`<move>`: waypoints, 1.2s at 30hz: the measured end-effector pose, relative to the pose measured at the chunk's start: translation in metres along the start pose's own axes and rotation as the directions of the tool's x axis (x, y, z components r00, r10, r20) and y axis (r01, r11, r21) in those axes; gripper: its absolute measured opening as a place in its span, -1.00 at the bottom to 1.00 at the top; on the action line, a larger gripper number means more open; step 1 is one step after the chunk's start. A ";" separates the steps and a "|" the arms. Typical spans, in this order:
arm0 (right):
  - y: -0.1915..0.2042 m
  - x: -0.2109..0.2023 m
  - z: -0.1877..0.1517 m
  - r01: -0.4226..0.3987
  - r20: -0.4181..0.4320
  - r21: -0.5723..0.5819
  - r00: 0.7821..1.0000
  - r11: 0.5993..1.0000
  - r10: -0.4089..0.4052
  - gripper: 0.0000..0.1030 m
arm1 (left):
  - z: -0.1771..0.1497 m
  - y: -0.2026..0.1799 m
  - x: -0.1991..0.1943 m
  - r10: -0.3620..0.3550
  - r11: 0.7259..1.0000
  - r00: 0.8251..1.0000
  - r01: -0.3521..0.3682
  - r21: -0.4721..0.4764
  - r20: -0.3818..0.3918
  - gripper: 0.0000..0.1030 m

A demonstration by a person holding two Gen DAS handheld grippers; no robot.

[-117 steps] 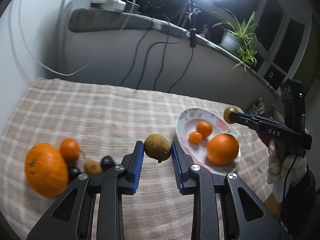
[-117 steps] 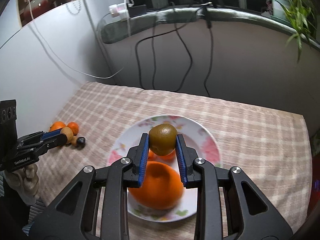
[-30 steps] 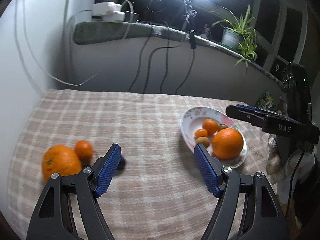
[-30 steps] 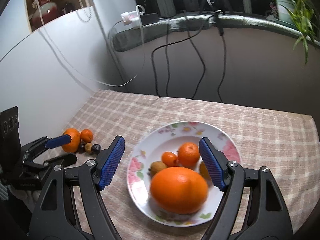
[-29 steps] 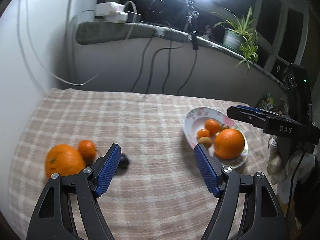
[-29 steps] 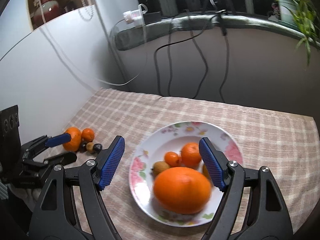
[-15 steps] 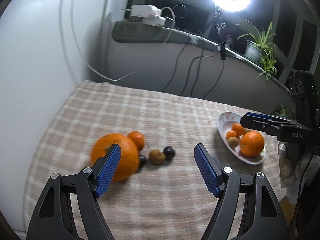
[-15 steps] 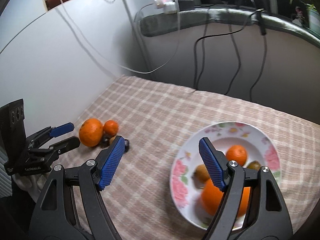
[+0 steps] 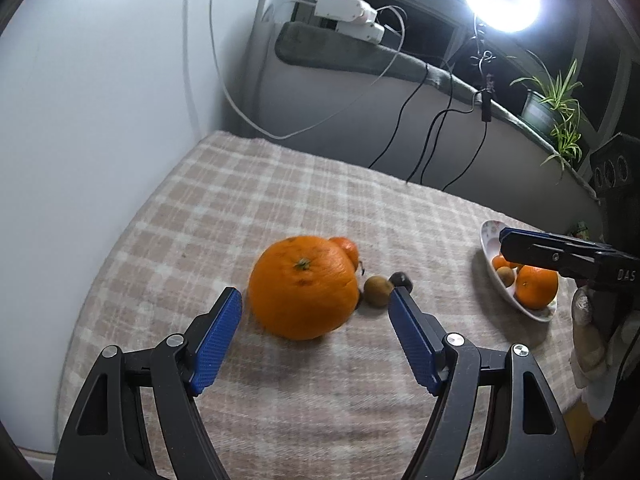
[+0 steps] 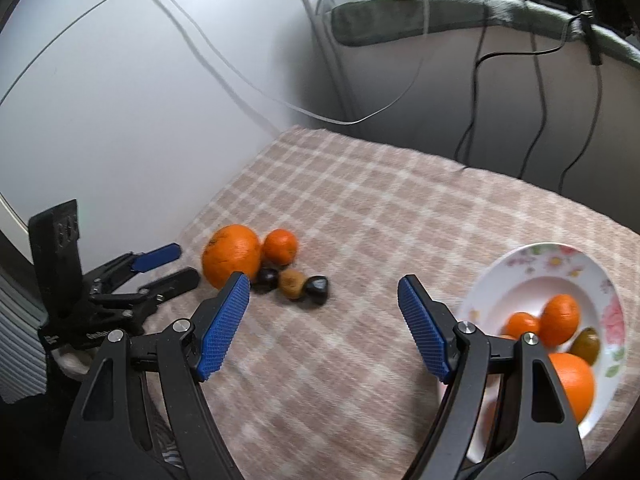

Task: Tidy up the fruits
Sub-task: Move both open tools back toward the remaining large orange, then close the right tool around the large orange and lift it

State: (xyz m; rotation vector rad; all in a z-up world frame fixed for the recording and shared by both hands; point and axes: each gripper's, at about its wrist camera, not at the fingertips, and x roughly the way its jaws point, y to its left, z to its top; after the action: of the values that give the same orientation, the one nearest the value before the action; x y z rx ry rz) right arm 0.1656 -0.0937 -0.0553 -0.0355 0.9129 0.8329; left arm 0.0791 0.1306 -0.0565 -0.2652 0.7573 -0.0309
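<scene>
A large orange [image 9: 303, 286] lies on the checked tablecloth just ahead of my open, empty left gripper [image 9: 316, 338]. Behind and beside it lie a small tangerine [image 9: 346, 249], a brown kiwi [image 9: 377, 290] and a dark fruit [image 9: 401, 280]. The right wrist view shows the same cluster: orange [image 10: 230, 254], tangerine [image 10: 280, 246], kiwi [image 10: 291, 283] and two dark fruits [image 10: 317, 287]. My right gripper [image 10: 324, 330] is open and empty, short of the cluster. The flowered plate [image 10: 592, 268] at the right holds a large orange, two tangerines and kiwis.
The plate [image 9: 489, 240] sits near the table's right edge. A white wall [image 9: 100, 100] borders the table on the left. Cables [image 9: 440, 136] hang down the back wall under a ledge with a power strip. The other gripper [image 10: 156, 268] shows by the orange.
Both grippers, which held kiwis 3.9 s ago, are open and empty; those kiwis lie on the plate. Both have swung left toward the fruit cluster; the large orange is now close ahead of the left gripper.
</scene>
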 end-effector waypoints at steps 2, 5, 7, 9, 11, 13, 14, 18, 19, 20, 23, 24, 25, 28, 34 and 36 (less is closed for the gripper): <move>0.008 0.008 0.002 -0.020 -0.014 -0.001 1.000 1.000 0.020 0.54 | -0.003 0.004 0.004 -0.006 1.000 1.000 0.005 -0.009 -0.013 0.47; 0.020 0.020 0.005 -0.045 -0.032 -0.005 0.998 0.999 0.045 0.54 | -0.005 0.010 0.010 -0.017 1.000 0.999 0.017 -0.025 -0.029 0.47; 0.026 0.027 0.007 -0.061 -0.043 -0.005 0.997 0.998 0.061 0.54 | -0.005 0.013 0.013 -0.028 0.999 0.999 0.027 -0.037 -0.036 0.47; 0.034 0.035 0.009 -0.083 -0.060 -0.007 0.995 0.997 0.083 0.54 | -0.005 0.014 0.015 -0.039 0.998 0.998 0.037 -0.045 -0.041 0.47; 0.040 0.043 0.010 -0.096 -0.074 -0.007 0.993 0.995 0.095 0.54 | -0.005 0.016 0.018 -0.046 0.998 0.998 0.044 -0.050 -0.046 0.47; 0.046 0.052 0.011 -0.106 -0.090 -0.002 0.990 0.994 0.105 0.54 | -0.005 0.019 0.021 -0.057 0.997 0.997 0.054 -0.061 -0.051 0.47; 0.047 0.056 0.012 -0.112 -0.096 0.002 0.989 0.994 0.112 0.54 | -0.004 0.020 0.022 -0.063 0.996 0.997 0.059 -0.066 -0.053 0.47; 0.051 0.072 0.013 -0.136 -0.124 0.033 0.982 0.990 0.139 0.54 | -0.005 0.022 0.028 -0.081 0.994 0.994 0.077 -0.074 -0.066 0.47; 0.051 0.075 0.013 -0.144 -0.131 0.042 0.980 0.989 0.148 0.54 | -0.005 0.022 0.029 -0.083 0.994 0.994 0.078 -0.074 -0.069 0.47; 0.051 0.078 0.014 -0.149 -0.134 0.047 0.979 0.988 0.154 0.54 | -0.005 0.022 0.030 -0.085 0.994 0.994 0.079 -0.075 -0.070 0.47; 0.055 0.085 0.013 -0.163 -0.151 0.050 0.974 0.985 0.169 0.54 | -0.005 0.023 0.032 -0.089 0.994 0.993 0.084 -0.077 -0.074 0.47; 0.056 0.086 0.013 -0.164 -0.154 0.048 0.973 0.985 0.169 0.54 | -0.005 0.023 0.033 -0.091 0.993 0.993 0.085 -0.079 -0.076 0.47; 0.058 0.088 0.013 -0.166 -0.157 0.045 0.973 0.985 0.171 0.54 | -0.005 0.023 0.034 -0.092 0.993 0.993 0.086 -0.079 -0.077 0.47; 0.060 0.093 0.013 -0.165 -0.166 0.046 0.971 0.985 0.170 0.46 | -0.005 0.024 0.035 -0.094 0.993 0.992 0.087 -0.082 -0.080 0.47; 0.059 0.103 0.014 -0.171 -0.175 0.069 0.968 0.983 0.180 0.42 | -0.005 0.024 0.039 -0.103 0.992 0.991 0.096 -0.085 -0.081 0.47; 0.060 0.106 0.014 -0.174 -0.177 0.072 0.967 0.982 0.184 0.40 | -0.005 0.024 0.039 -0.105 0.992 0.991 0.098 -0.085 -0.081 0.47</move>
State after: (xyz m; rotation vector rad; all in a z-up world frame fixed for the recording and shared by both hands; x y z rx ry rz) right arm 0.1712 0.0186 -0.1031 0.0198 1.1245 0.9837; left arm 0.1026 0.1481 -0.0928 -0.3811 0.8309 -0.1090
